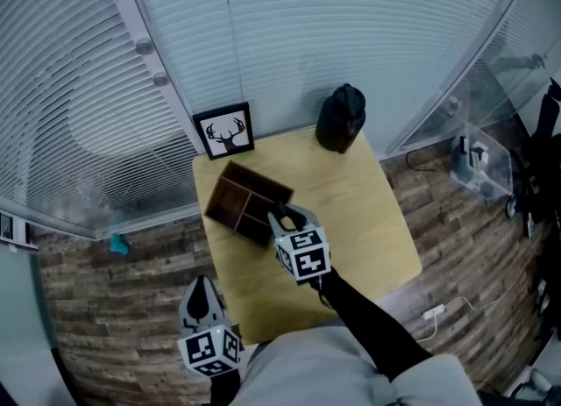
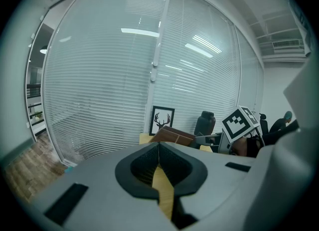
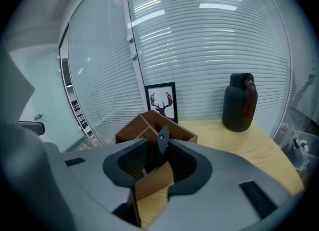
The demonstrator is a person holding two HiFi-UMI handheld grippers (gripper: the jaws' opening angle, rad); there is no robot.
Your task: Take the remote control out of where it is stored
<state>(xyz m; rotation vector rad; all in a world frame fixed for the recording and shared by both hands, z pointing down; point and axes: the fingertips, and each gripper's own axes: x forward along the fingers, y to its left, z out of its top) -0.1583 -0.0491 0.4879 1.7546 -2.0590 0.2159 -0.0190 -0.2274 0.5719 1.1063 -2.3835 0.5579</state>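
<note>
Nearest to us, low at the surface's near edge, are the left tongs, their jaws closed together with nothing between them and well apart from the work. Next come the right tongs, reaching over the near corner of a dark brown wooden box with inner dividers. Their jaws stand moderately apart. Between them rise one thin wooden wall of the box and the top of a slim dark remote control. The remote stands on end in the compartment nearest these tongs, close against the right-hand pad, and we cannot see both pads pressing on it. The box sits tilted on a square pale wooden surface. At the far edge are a small black-framed stag picture and a dark rounded jug, both backed by pale horizontal blinds. We judge the remote to be light, rigid and smooth-cased, so it is likely to slip if pinched only at its tip. The best hold looks to be across its two flat faces just below the exposed top. We would draw it straight up along the compartment so the wall is not caught and the light box is not dragged along.
</note>
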